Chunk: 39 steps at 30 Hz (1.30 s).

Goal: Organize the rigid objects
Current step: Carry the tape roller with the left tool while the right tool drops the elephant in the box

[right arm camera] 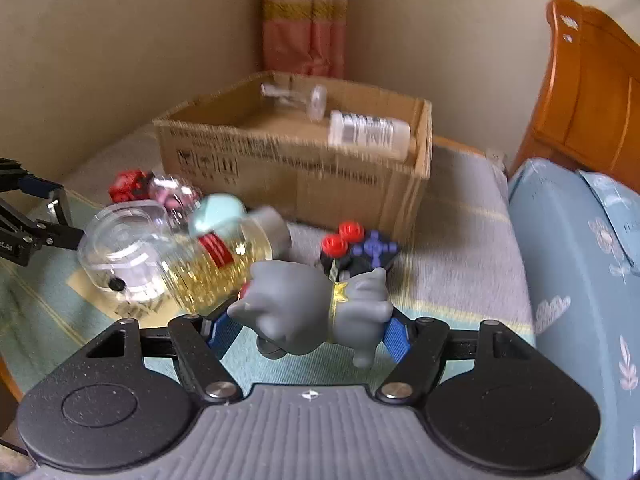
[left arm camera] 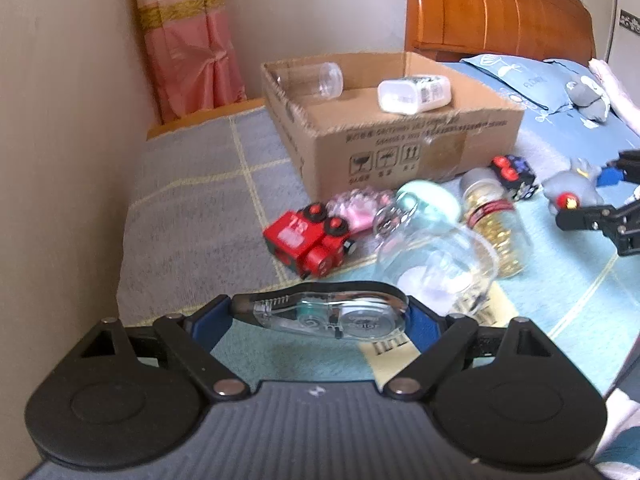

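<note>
Left wrist: left gripper (left arm camera: pixel 320 316) clamps a tape dispenser (left arm camera: pixel 324 314) crosswise above the bed (left arm camera: pixel 192 216). Right wrist: right gripper (right arm camera: pixel 310 330) pinches a grey figure (right arm camera: pixel 316 304). Box (left arm camera: pixel 400 148) behind holds 2 bottles (left arm camera: pixel 414 94). Red truck (left arm camera: pixel 308 242), glass jar (left arm camera: pixel 436 268), gold bottle (left arm camera: pixel 494 220) and black cube (right arm camera: pixel 360 252) lie near the box front.

One cardboard box (left arm camera: pixel 400 140), two containers inside, one red toy truck (left arm camera: pixel 308 240), perhaps two glass jars.
</note>
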Available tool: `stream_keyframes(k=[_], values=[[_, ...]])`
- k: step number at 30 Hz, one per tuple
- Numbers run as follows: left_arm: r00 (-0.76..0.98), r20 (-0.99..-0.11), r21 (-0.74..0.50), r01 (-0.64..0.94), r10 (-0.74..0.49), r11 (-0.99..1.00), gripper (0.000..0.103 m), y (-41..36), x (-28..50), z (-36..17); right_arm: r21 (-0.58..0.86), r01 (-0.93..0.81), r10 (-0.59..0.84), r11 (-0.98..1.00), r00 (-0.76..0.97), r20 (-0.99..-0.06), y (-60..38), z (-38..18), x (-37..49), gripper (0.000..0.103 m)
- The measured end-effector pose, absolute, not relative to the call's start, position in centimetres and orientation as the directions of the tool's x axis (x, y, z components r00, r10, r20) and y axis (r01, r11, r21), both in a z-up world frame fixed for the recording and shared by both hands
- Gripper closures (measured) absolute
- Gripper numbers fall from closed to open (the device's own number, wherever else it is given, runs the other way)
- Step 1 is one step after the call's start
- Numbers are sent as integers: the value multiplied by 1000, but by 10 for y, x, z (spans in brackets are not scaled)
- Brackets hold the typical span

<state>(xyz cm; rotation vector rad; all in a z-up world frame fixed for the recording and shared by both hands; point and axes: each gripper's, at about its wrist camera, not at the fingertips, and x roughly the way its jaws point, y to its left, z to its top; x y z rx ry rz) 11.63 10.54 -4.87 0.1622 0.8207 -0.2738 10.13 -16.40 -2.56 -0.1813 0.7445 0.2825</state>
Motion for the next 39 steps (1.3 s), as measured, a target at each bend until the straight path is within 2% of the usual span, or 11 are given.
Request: stream_keyframes(k=[14,26,27,30,31,39], values=[[726,-662,90,325,-187,941,14,72,153,24,-97,-393,273,914,774,-571,-168,40,140,27],[726,-659,120,356,-194,927,14,43,214,34,-121,-377,254,918,795,-551,-165,49,204,26],[724,-662,121,358,-194,926,14,41,218,33,-120,-380,254,917,790,-558,-165,48,208,25],[715,-671,120,363,-195,924,14,37,227,31,-114,-379,260,918,795,-548,-166,45,212,3],[712,-675,120,367,-195,923,14,35,231,31,-109,-379,265,919,797,-542,-167,44,211,1],[680,-706,110,385,-201,916,14,23,249,20,-92,-376,263,922,783,-563,-174,36,193,0]])
